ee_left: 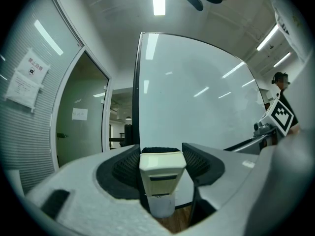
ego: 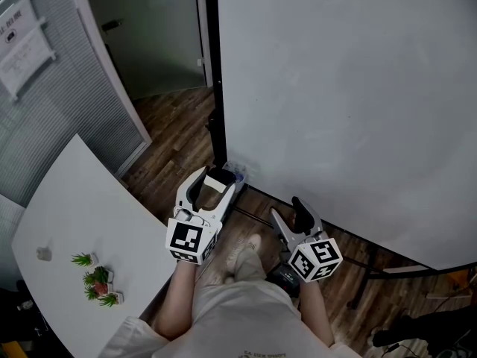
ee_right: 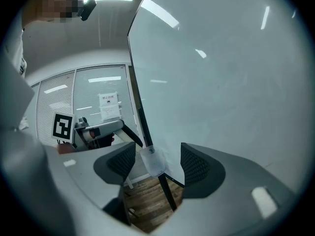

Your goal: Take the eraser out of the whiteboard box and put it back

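Note:
A cream eraser (ego: 218, 177) with black felt on its far side sits between the jaws of my left gripper (ego: 215, 183), and the pads press on its sides. In the left gripper view the eraser (ee_left: 162, 173) stands upright just above the translucent whiteboard box (ee_left: 162, 209). That box (ego: 236, 171) hangs at the lower left corner of the whiteboard (ego: 350, 103). My right gripper (ego: 289, 216) is held to the right, open and empty. Through its jaws in the right gripper view the box (ee_right: 151, 162) shows on the board's dark frame.
A white table (ego: 82, 215) with small potted plants (ego: 97, 278) stands at the left. The whiteboard's black stand legs (ego: 358, 263) cross the wooden floor (ego: 175, 136). A glass partition with blinds (ego: 59, 103) and a doorway lie beyond.

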